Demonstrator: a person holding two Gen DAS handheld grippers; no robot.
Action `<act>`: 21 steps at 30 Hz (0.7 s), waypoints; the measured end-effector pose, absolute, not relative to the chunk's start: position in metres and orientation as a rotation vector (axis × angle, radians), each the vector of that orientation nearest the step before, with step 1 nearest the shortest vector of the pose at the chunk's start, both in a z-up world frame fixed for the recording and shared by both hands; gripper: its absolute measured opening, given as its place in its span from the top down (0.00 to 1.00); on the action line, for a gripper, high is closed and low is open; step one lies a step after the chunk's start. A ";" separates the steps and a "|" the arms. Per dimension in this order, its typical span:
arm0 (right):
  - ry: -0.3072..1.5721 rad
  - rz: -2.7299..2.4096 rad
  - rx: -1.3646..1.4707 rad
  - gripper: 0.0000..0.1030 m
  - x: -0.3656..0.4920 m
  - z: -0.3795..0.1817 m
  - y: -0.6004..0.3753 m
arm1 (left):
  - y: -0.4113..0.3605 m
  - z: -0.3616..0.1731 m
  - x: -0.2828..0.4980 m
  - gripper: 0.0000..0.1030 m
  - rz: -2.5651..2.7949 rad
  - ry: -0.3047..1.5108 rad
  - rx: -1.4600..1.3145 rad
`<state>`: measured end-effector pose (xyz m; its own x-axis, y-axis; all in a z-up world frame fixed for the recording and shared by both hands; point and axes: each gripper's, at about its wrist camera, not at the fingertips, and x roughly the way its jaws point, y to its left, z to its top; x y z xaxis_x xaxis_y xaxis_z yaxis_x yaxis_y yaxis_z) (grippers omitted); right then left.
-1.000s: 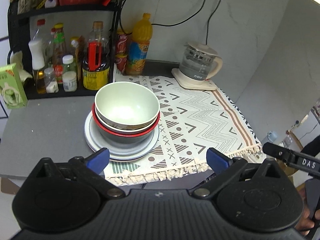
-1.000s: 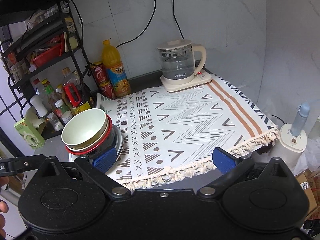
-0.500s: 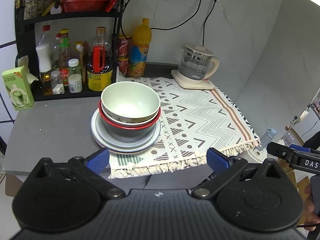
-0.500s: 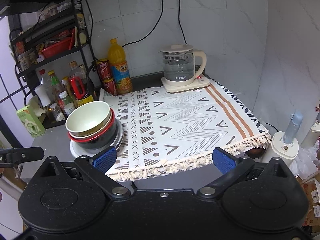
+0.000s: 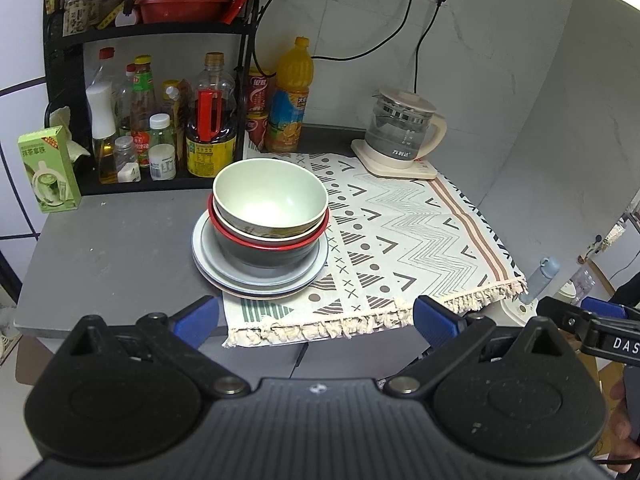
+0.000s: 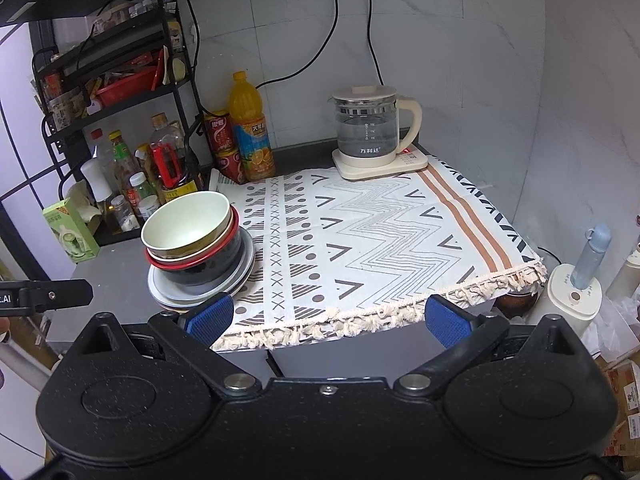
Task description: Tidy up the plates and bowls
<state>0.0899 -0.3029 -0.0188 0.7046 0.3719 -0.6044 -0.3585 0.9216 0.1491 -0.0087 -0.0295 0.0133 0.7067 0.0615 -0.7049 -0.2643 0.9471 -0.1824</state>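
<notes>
The left gripper has its two blue-tipped fingers spread wide apart, w/ nothing between them. It hangs in front of the grey table, near the front edge. The right gripper is the same: blue pads far apart, nothing held, out in front of the table edge.

The stack of dishes sits near the front of the table, half on the grey top & half on the left edge of the white cloth w/ dark zigzag shapes. On top is a pale green round bowl. It sits inside a cream bowl, which sits in a dark bowl w/ a red rim. Under them are flat grey-blue plates, a few stacked up. In the right view the same green bowl & plates show at the left, and the stack leans a bit.

Behind the stack is a black wire rack w/ sauce bottles. Next to it stands a tall orange juice bottle. A glass kettle w/ a cream handle sits on its base at the back of the cloth. A small green box stands at the table's left side.
</notes>
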 end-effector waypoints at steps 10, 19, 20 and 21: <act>0.676 0.413 0.018 0.00 0.089 -0.018 -0.304 | -0.032 0.017 -0.012 0.01 0.187 0.760 -0.271; 0.691 0.412 0.016 0.00 0.089 -0.023 -0.303 | -0.030 0.016 -0.013 0.01 0.189 0.765 -0.268; 0.693 0.414 0.017 0.00 0.089 -0.023 -0.302 | -0.030 0.016 -0.013 0.01 0.190 0.764 -0.268; 0.695 0.417 0.020 0.00 0.089 -0.023 -0.302 | -0.029 0.016 -0.013 0.01 0.192 0.764 -0.270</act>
